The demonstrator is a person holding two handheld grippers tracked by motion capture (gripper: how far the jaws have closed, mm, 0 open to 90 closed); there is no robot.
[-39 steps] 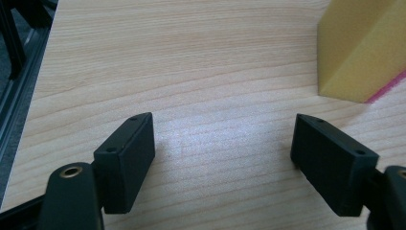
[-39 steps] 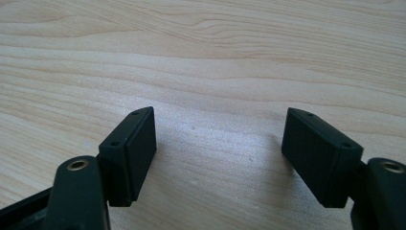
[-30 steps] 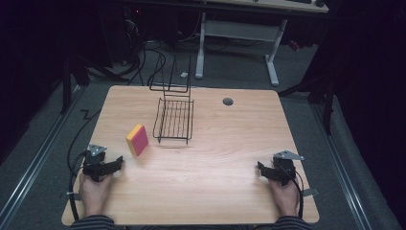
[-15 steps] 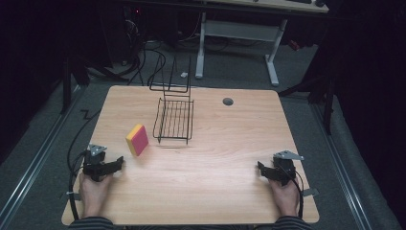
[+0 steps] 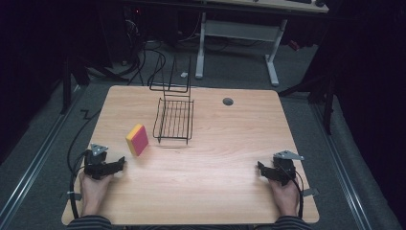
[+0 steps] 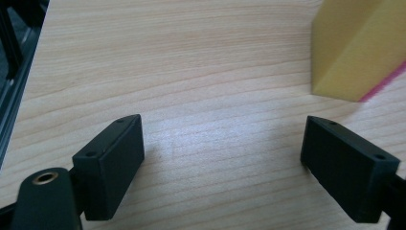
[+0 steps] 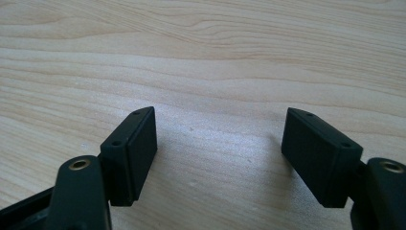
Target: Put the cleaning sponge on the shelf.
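A yellow and pink sponge (image 5: 137, 139) stands on edge on the wooden table (image 5: 215, 143), left of a black wire rack (image 5: 174, 120). My left gripper (image 5: 114, 166) rests at the table's near left, open and empty, with its jaws pointing toward the sponge. In the left gripper view the sponge (image 6: 359, 45) stands just beyond the right jaw, apart from it. My right gripper (image 5: 261, 168) lies at the near right, open, with bare wood between its jaws (image 7: 218, 148).
A round cable hole (image 5: 228, 101) sits at the table's far right of centre. Beyond the table stand a white desk frame (image 5: 239, 28) and loose cables (image 5: 158, 57) on the grey floor. Cables trail from both grippers off the near edge.
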